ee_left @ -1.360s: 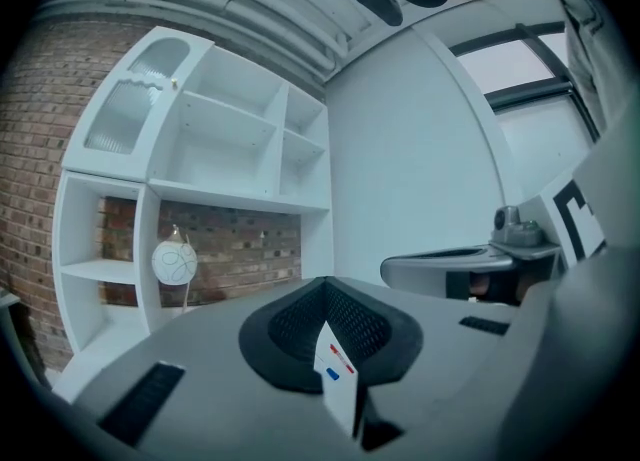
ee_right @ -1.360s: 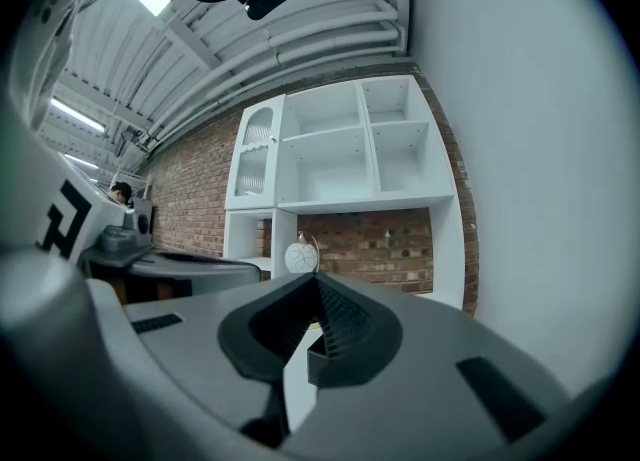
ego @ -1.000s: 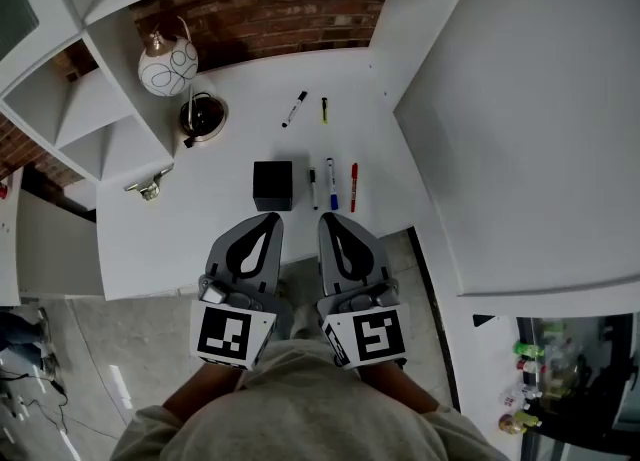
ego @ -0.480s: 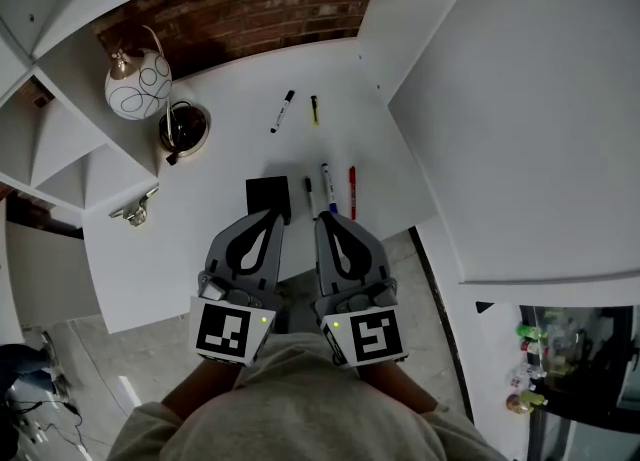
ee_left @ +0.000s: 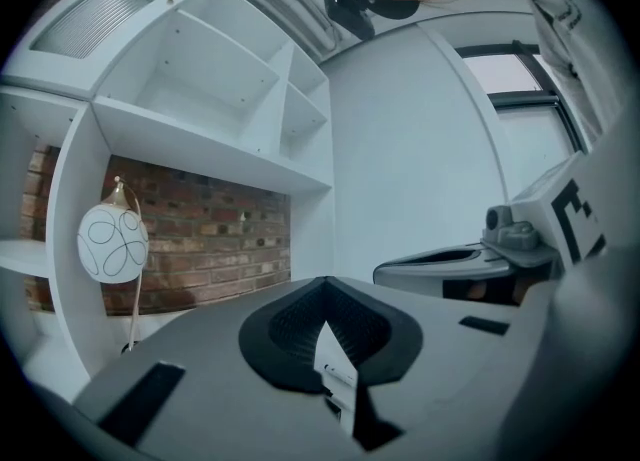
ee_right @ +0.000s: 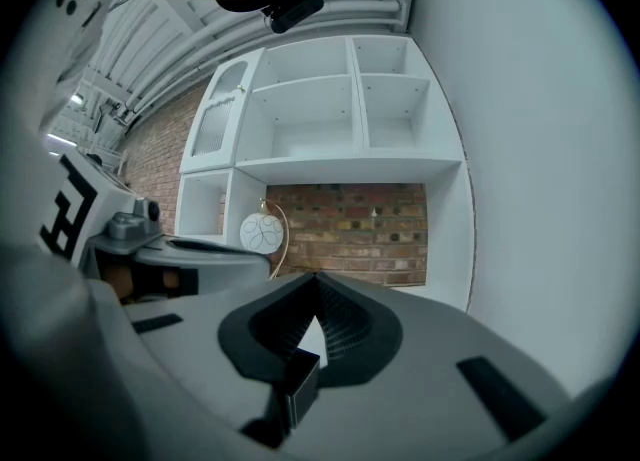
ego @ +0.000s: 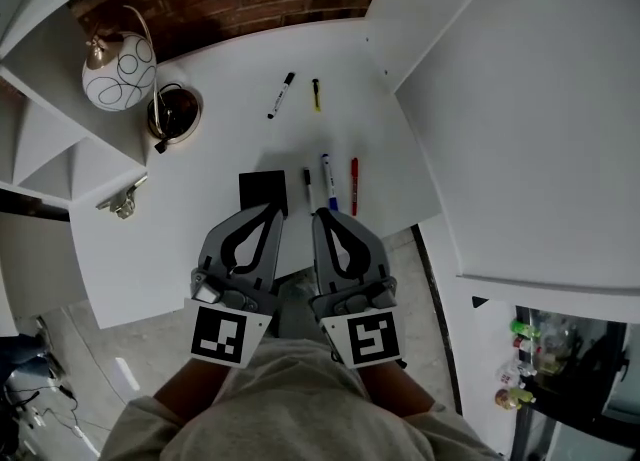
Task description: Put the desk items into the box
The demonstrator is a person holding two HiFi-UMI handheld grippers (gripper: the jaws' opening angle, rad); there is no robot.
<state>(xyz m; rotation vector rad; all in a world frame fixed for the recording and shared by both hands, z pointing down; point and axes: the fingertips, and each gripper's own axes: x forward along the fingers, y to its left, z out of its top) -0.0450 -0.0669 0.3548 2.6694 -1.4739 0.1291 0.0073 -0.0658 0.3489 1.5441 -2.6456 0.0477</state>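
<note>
Nothing is picked up yet: the left hand-held gripper (ego: 274, 211) and right hand-held gripper (ego: 319, 215) hang closed and empty at the surface's (ego: 200, 209) near edge. Mid-frame, the black box (ego: 258, 189) sits at the left one's tip, with three pens (ego: 328, 181) to its right, apparently untouched. Next, one gripper must open over a pen. Both have edged forward since a second ago.

Nothing is reading as words or numbers; only square markers (ego: 222, 334) are showing on the gripper cubes (ego: 364, 339), around six o'clock.
</note>
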